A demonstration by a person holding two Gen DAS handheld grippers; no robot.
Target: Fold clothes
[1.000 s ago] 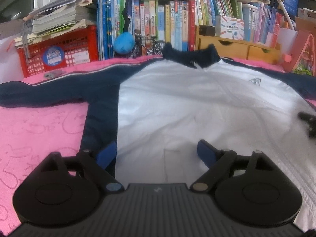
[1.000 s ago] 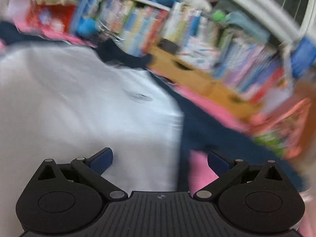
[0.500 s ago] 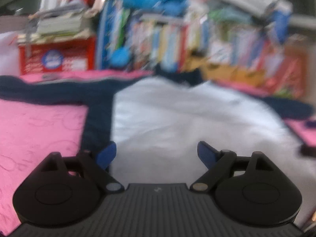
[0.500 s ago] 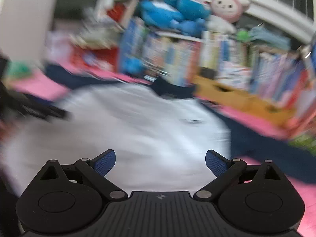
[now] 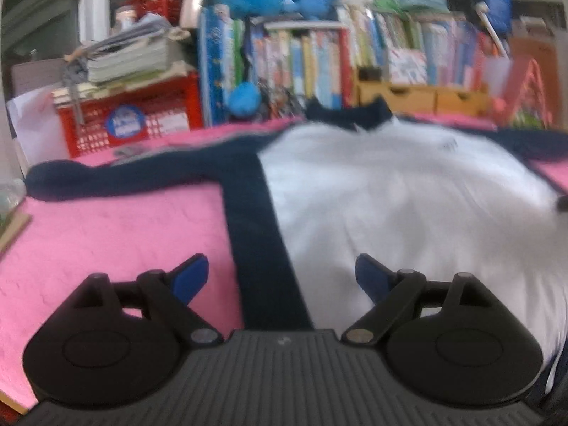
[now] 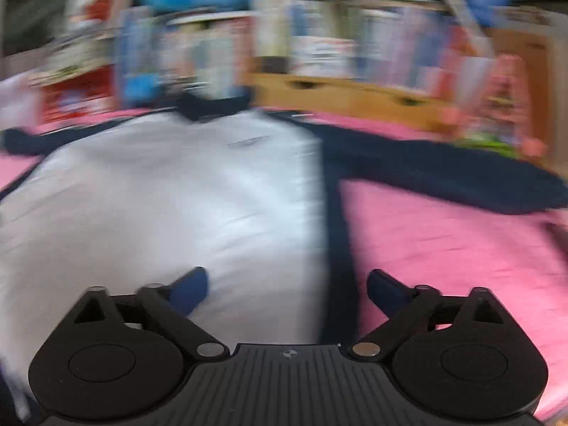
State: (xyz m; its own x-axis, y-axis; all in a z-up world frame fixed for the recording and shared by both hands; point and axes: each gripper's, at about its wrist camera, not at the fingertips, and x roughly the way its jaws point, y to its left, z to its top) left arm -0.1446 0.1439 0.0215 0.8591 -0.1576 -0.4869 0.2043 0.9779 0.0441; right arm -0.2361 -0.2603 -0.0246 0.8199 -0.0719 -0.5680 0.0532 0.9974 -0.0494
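Left wrist view: pink cover (image 5: 106, 234) fills the near surface, with the white-and-navy jacket (image 5: 390, 206) spread flat on it, front up, collar toward the bookshelf (image 5: 319, 60). A second ago this camera sat over the white front panel; now it has slid sideways so the navy side seam (image 5: 262, 248) runs up between the fingers, and the outstretched navy sleeve (image 5: 124, 177) is in full view. Same story on the right wrist view, mirrored: it was twisted and off to the jacket's far side, now it is level with the jacket's other navy edge (image 6: 337, 248) between its fingers and the other sleeve (image 6: 443, 174) stretching across the pink cover. Frame is heavily blurred, so fine detail is not readable.

Judgement: both hands have split from the middle to the two side edges, setup for the first fold; nothing is folded yet, the jacket lies fully open.

Left gripper (image 5: 282, 273): jaws wide, nothing pinched, unchanged over the second. Right gripper (image 6: 287, 285): jaws wide but closing, down from fully spread; the fabric edge lies in line with the gap, and no pad is visibly pressing on it.
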